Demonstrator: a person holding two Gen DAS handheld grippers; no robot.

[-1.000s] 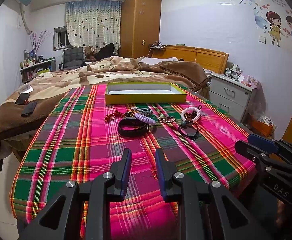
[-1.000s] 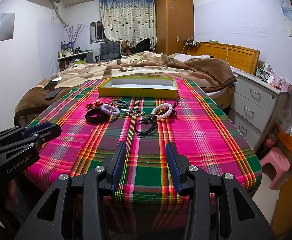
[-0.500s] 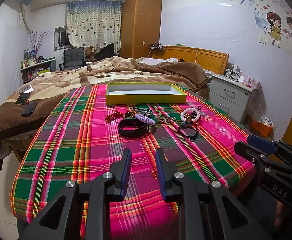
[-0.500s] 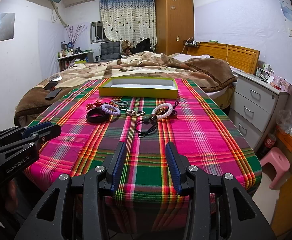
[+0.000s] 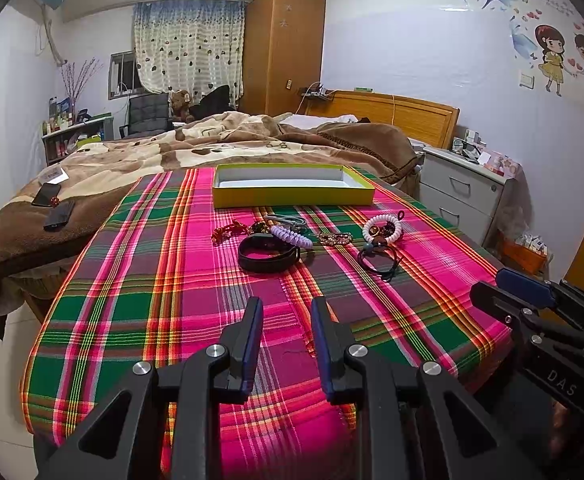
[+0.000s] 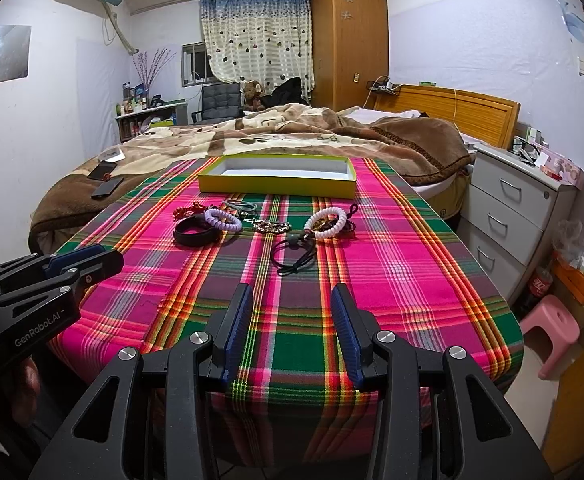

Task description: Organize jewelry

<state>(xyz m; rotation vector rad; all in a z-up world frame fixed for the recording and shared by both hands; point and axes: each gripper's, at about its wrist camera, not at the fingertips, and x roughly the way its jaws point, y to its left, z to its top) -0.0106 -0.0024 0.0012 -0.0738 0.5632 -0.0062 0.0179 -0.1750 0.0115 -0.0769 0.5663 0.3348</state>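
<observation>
An empty yellow-green box (image 5: 292, 190) (image 6: 276, 179) sits at the far end of the plaid table. In front of it lies a cluster of jewelry: a black band (image 5: 268, 253) (image 6: 194, 232), a lilac coil bracelet (image 5: 290, 236) (image 6: 223, 219), a white coil bracelet (image 5: 382, 229) (image 6: 326, 223), black hair ties (image 5: 378, 260) (image 6: 294, 255), a red piece (image 5: 227, 230) (image 6: 183, 210) and a gold chain (image 5: 334, 237) (image 6: 269, 227). My left gripper (image 5: 285, 308) and right gripper (image 6: 292, 296) are both open and empty, over the table's near edge.
The plaid cloth (image 5: 163, 280) covers the table. A bed with a brown blanket (image 5: 91, 176) lies behind and left, with phones (image 5: 57, 212) on it. A grey drawer unit (image 6: 512, 208) and a pink stool (image 6: 548, 332) stand at the right.
</observation>
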